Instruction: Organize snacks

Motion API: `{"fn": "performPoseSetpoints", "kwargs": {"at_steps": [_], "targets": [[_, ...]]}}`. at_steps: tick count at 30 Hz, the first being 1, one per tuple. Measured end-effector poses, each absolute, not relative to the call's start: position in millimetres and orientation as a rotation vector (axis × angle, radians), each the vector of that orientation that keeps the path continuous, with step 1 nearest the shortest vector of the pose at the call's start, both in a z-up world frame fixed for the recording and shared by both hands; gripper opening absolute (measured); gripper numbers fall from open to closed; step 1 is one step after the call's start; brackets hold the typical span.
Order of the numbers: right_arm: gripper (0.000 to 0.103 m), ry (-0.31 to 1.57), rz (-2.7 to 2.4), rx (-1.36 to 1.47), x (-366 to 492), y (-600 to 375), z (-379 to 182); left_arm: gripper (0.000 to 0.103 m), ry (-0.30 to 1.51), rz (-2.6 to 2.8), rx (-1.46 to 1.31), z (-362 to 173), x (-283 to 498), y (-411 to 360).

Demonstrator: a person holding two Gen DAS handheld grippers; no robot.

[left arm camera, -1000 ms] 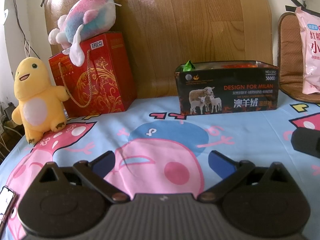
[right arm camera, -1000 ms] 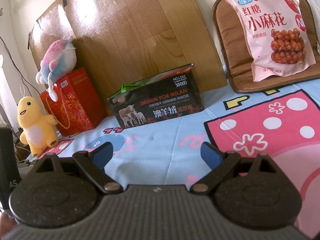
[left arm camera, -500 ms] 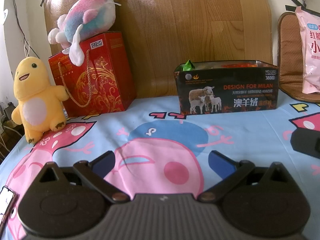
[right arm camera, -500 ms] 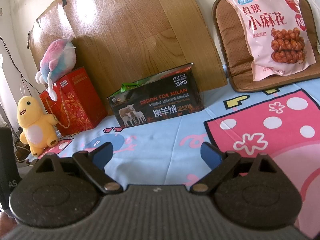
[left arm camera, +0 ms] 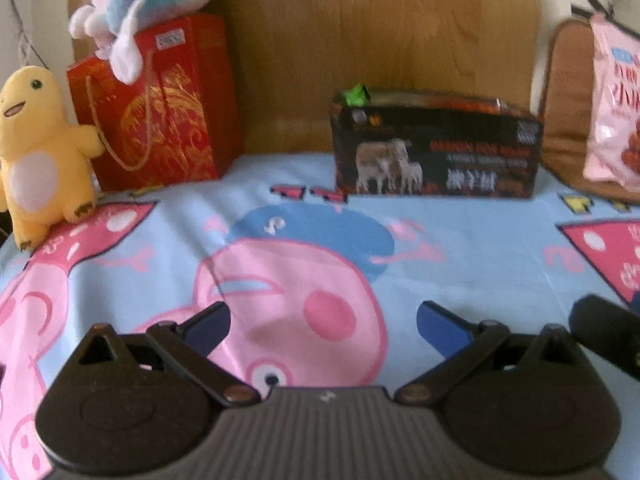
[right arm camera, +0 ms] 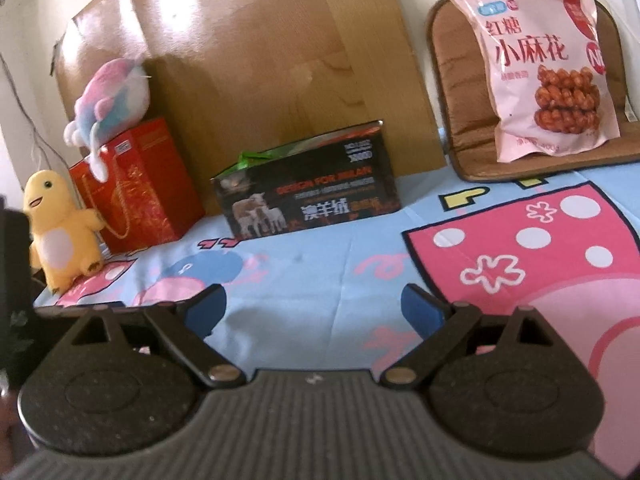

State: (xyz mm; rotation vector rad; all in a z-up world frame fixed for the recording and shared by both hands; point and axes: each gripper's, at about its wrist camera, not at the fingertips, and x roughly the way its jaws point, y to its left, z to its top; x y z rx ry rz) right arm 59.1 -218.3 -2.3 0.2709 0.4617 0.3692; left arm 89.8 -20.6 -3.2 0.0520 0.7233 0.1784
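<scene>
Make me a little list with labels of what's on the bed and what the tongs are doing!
surface: cartoon bedsheet
snack bag: pink snack bag, leaning upright on a brown cushion
box: black box with sheep picture, open top, green wrapper poking out
toys: yellow plush beside a red gift bag; pastel plush on top of the bag
left tongs: open, holding nothing
right tongs: open, holding nothing
backdrop: wooden board
</scene>
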Motion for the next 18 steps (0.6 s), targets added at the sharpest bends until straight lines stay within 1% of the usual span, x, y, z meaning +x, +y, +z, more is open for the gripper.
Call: {"fn": "performPoseSetpoints", "kwargs": {"at_steps": [7, 18], "targets": [[0.096, 0.439, 0.408, 0.300, 57.2, -221.3, -0.9, 0.103, 0.696, 0.210, 0.112, 8.1, 78.8, -31.9], [0.096, 0.431, 0.431, 0.339, 56.1, -227.2, -0.6, 0.103, 0.677, 0.290, 0.140, 17.7, 82.6, -26.6]]}}
